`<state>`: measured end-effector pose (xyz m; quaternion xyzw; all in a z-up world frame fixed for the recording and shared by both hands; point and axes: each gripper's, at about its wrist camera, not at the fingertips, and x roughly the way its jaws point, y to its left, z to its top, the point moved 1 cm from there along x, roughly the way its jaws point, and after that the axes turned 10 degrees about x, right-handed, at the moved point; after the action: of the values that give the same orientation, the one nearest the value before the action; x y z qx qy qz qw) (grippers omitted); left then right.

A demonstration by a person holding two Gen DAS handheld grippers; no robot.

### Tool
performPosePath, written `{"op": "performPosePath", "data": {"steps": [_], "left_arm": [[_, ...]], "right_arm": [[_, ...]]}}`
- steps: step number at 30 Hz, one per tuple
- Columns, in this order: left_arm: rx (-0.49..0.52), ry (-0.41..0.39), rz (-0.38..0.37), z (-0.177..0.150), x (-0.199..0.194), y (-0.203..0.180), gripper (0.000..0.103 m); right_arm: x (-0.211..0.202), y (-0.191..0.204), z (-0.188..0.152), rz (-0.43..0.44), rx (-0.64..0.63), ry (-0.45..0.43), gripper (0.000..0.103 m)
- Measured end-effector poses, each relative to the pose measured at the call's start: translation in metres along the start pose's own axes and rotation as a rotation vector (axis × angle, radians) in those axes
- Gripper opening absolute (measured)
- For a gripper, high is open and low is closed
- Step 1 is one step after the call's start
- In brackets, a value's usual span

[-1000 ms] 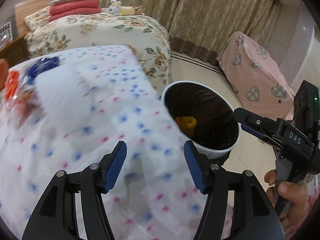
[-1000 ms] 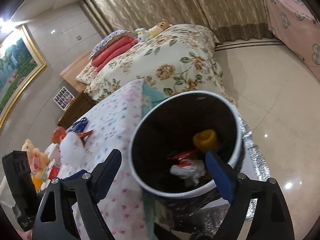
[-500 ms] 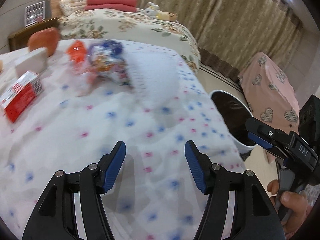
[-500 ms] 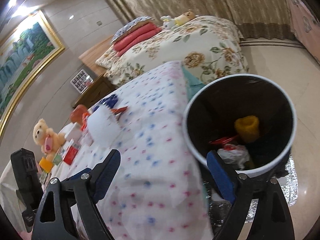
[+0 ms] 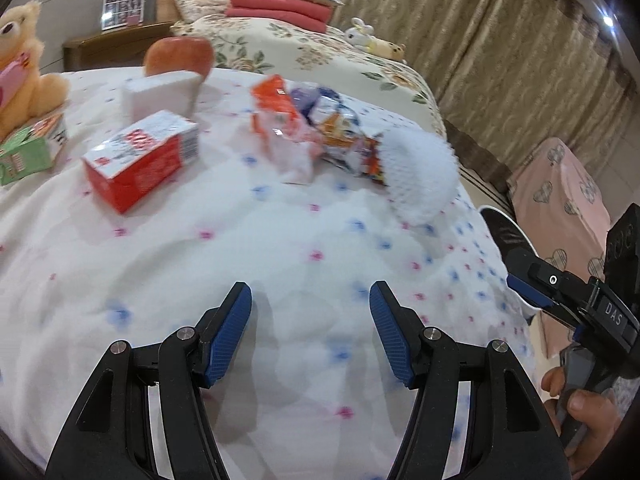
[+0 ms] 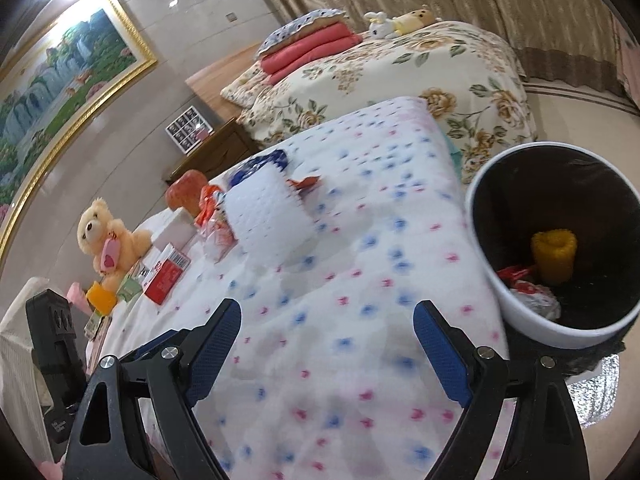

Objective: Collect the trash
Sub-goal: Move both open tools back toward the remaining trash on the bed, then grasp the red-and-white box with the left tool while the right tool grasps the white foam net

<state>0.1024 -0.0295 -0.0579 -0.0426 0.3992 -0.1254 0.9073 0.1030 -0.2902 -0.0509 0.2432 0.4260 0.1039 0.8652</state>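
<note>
Left wrist view: the left gripper point(image 5: 310, 330) hangs spread and empty over the dotted bedspread point(image 5: 280, 248), facing a heap of crinkled snack wrappers point(image 5: 320, 128) with a white foam fruit net point(image 5: 420, 176) touching its right edge. The right gripper point(image 6: 326, 346) is likewise spread wide with nothing between its jaws, the white trash bin point(image 6: 516, 312) just beside it, already holding a yellow foam net point(image 6: 554, 254) and crumpled wrappers. Judging from this, the reach for the next piece is in hand; the foam net lies nearest and calls for a gentle pinch. "DAS" reads on the right gripper's body; the red carton's point(image 5: 140, 160) print is too blurred to read.
</note>
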Motion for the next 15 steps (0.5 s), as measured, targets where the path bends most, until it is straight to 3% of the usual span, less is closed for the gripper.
{"op": "performPosePath", "data": {"steps": [15], "left_arm": [[-0.090, -0.013, 0.127, 0.008, -0.008, 0.079, 0.076]], "right_arm": [[0.036, 0.031, 0.009, 0.010, -0.037, 0.022, 0.089]]}}
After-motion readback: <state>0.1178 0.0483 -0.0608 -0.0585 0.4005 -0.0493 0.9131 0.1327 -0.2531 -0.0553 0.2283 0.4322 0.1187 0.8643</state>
